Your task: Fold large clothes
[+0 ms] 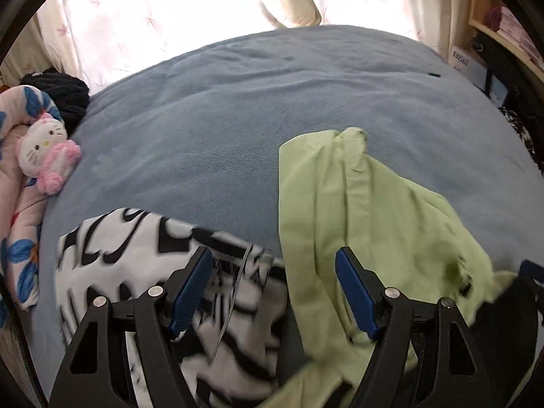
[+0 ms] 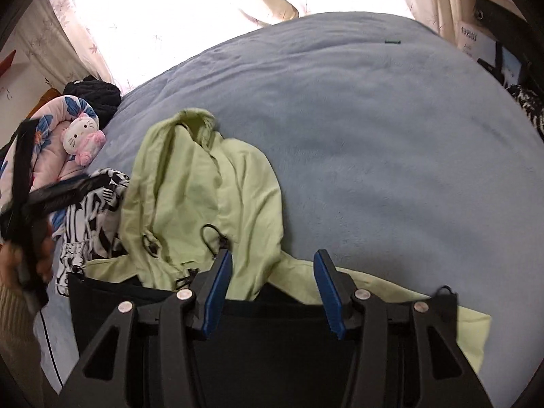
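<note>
A light green jacket (image 1: 374,210) lies crumpled on the blue blanket (image 1: 238,119), with a black-and-white patterned garment (image 1: 136,255) to its left. My left gripper (image 1: 273,258) hovers over the seam between the two, jaws wide open and nothing between the pads. In the right wrist view the green jacket (image 2: 204,187) spreads ahead of my right gripper (image 2: 272,258), whose jaws stand open above the cloth. A black garment (image 2: 153,306) lies partly under the jacket. The left gripper (image 2: 34,187) shows blurred at the left, held by a hand (image 2: 17,265), beside the patterned garment (image 2: 91,210).
A white and pink cat plush (image 1: 47,149) rests on a floral quilt (image 1: 20,204) at the bed's left edge, a dark knit bundle (image 1: 64,91) behind it. Pale curtains (image 1: 170,17) hang at the far side. A shelf (image 1: 493,34) stands at the right. Blue blanket (image 2: 374,136) stretches far right.
</note>
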`<state>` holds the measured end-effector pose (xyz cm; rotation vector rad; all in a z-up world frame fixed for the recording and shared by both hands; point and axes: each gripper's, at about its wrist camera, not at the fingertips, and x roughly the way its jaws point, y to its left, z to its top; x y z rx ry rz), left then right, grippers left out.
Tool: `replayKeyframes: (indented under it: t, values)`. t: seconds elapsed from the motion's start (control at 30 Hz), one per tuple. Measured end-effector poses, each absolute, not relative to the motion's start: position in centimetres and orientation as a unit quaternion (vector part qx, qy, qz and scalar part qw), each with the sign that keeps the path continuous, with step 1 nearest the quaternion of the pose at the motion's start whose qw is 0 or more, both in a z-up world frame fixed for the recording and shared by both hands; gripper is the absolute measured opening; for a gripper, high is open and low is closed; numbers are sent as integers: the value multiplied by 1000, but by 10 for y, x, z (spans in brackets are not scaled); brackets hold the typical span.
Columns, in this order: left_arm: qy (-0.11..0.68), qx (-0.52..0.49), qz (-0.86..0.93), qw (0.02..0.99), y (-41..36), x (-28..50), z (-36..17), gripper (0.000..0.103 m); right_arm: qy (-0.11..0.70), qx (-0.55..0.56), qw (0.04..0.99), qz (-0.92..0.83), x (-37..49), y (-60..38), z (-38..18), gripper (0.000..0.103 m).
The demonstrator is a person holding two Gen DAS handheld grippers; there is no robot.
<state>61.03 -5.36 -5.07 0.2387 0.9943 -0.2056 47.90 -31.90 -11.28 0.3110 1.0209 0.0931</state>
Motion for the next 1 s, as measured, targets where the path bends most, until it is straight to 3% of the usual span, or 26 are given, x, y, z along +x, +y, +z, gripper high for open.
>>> replayKeyframes:
  t: [0.17, 0.2, 0.23, 0.27, 0.4, 0.6, 0.73, 0.87, 1.0]
  values:
    - [501, 103, -113, 852, -66, 645, -91, 71, 493, 165, 852, 51, 489, -329, -137, 50]
    - [507, 100, -119, 848, -69, 648, -97, 53, 495, 166, 851, 50, 489, -330, -142, 50]
    - [516, 88, -137, 841, -72, 651, -105, 11, 496, 166, 851, 49, 489, -332, -145, 50]
    - [523, 76, -145, 836, -73, 652, -110, 3, 499, 165, 850, 46, 489, -333, -148, 50]
    - [461, 76, -152, 871, -83, 625, -91, 2, 499, 170, 849, 34, 480, -341, -151, 50]
    - [371, 112, -254, 886, -80, 515, -15, 1, 482, 167, 859, 35, 450, -341, -130, 50]
    - [352, 132, -301, 877, -65, 446, 5, 1, 468, 144, 871, 45, 424, -331, -106, 50]
    - [336, 176, -366, 850, -47, 368, -11, 1, 474, 125, 870, 57, 403, -317, -93, 50]
    - [394, 181, -377, 818, -34, 329, -66, 2, 492, 99, 862, 67, 387, -300, -88, 50]
